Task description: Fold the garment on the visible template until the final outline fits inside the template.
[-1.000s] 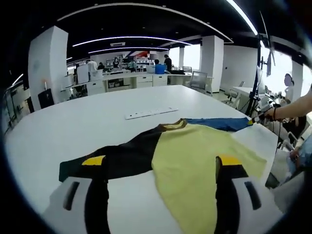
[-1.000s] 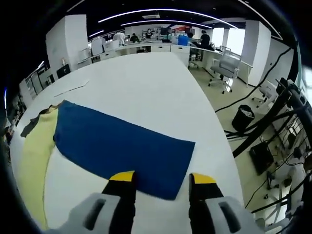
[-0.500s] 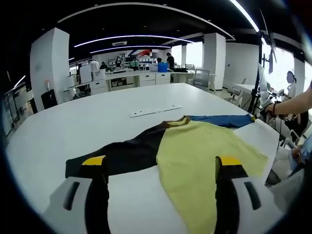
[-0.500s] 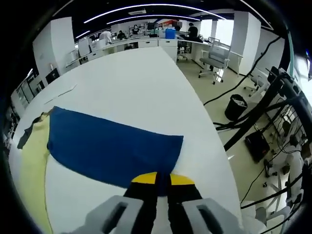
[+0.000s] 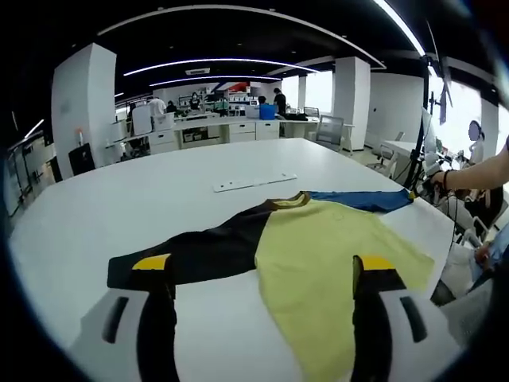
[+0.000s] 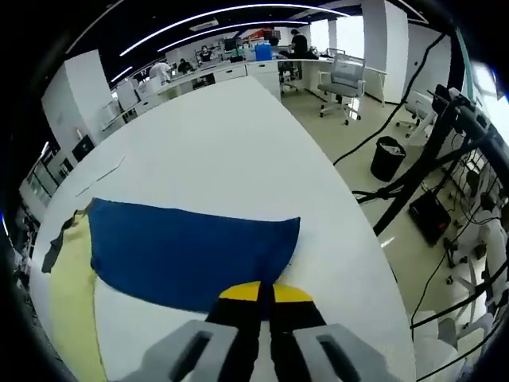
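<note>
**Folding has only just begun: one sleeve is gripped, the shirt is spread out**

In the left gripper view, the shirt lies nearly flat on the white table. Its yellow body is in the middle, the black sleeve goes out to one side and the blue sleeve to the far side. I see no fold in it yet, so I judge that almost all the folding is left to do. I cannot make out any template outline on the table; a thin white strip lies beyond the collar. The left gripper has its jaws spread wide and holds nothing; one jaw is over the end of the black sleeve and the other over the yellow body, and whether they touch the cloth I cannot tell.

In the right gripper view, the blue sleeve lies flat, near the table edge. The right gripper has its jaws pressed together on the end of this sleeve, pinching the cloth at its near edge. The yellow body is well off to the side.
</note>
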{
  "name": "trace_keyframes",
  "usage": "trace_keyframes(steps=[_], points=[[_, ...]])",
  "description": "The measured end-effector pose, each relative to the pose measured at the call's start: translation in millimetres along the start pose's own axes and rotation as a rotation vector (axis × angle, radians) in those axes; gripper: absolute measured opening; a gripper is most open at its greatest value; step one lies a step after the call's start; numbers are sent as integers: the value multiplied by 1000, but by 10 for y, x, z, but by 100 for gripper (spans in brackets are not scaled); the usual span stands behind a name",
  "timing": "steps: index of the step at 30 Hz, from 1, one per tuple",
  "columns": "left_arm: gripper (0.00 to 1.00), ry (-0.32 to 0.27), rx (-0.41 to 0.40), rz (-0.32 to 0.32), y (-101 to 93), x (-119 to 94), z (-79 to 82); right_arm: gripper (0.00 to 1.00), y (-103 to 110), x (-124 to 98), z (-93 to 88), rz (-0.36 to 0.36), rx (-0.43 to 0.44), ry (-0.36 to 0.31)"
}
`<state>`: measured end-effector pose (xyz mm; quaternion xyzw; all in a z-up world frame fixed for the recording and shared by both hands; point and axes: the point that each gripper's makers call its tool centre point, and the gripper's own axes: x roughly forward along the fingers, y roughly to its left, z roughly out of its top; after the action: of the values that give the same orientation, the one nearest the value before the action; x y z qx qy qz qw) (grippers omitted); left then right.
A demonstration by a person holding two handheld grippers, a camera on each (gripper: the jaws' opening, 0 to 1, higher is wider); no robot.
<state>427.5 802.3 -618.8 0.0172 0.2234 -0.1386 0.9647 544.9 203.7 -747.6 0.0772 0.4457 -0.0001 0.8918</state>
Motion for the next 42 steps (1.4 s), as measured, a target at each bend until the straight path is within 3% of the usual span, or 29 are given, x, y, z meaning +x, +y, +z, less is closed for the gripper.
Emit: trace_keyframes(steps=[11,21,42], points=[[97,-10,-50,-27,-48,-91,-76,0,213,-113,261,22,-97,-35],[99,10,-43,-41,-60,-158,-145,0,551,-147,533,95,-138,-111],[99,26,-65,-77,-104,-293,-272,0,1281,-119,738,208,-300,-135]])
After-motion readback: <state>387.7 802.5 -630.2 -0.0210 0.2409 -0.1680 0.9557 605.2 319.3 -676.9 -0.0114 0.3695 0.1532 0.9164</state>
